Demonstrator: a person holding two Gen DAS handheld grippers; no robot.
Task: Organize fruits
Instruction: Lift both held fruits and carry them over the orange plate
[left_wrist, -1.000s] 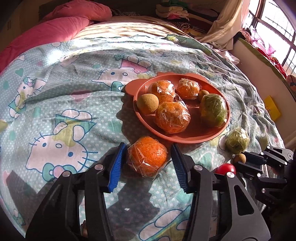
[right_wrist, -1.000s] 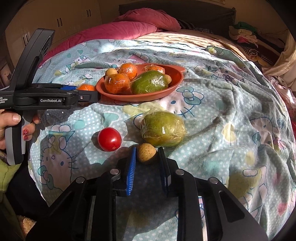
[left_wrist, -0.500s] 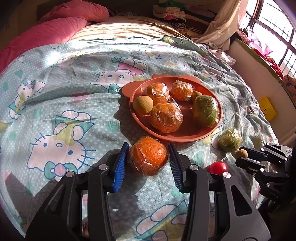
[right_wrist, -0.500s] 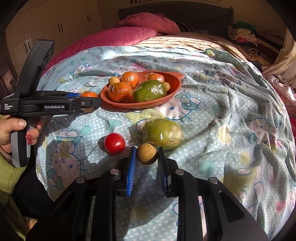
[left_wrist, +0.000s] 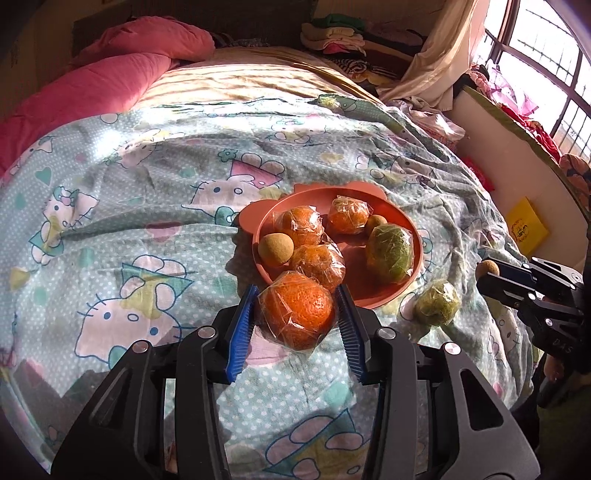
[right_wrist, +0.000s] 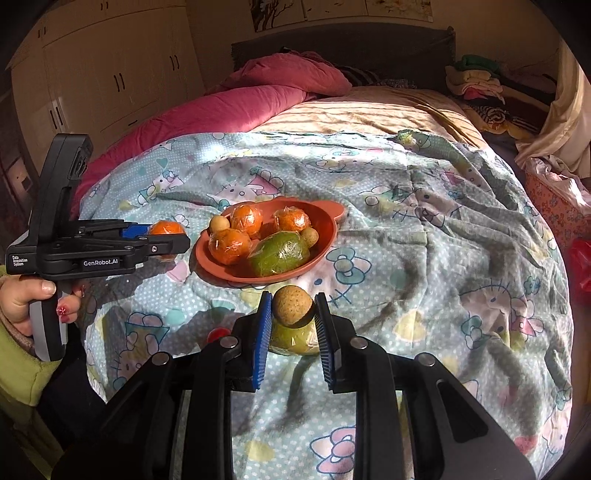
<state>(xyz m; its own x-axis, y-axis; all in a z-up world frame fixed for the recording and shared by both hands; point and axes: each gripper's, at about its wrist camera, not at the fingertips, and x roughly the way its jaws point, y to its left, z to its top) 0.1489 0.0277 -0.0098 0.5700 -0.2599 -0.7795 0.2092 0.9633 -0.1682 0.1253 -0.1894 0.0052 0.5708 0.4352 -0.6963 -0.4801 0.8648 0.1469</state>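
While the left gripper (left_wrist: 297, 308) clamps a wrapped orange (left_wrist: 295, 310), the right gripper (right_wrist: 291, 308) pinches a small brown fruit (right_wrist: 291, 305).

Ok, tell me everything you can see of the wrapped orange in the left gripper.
The orange is round, bright, with pitted peel, sealed in crinkled clear plastic that bunches at its bottom. It sits between the left gripper blue pads, which press its wrap on both sides. It appears lifted off the bedsheet, just in front of the plate's near rim. In the right wrist view it shows beside the plate, partly hidden by the gripper.
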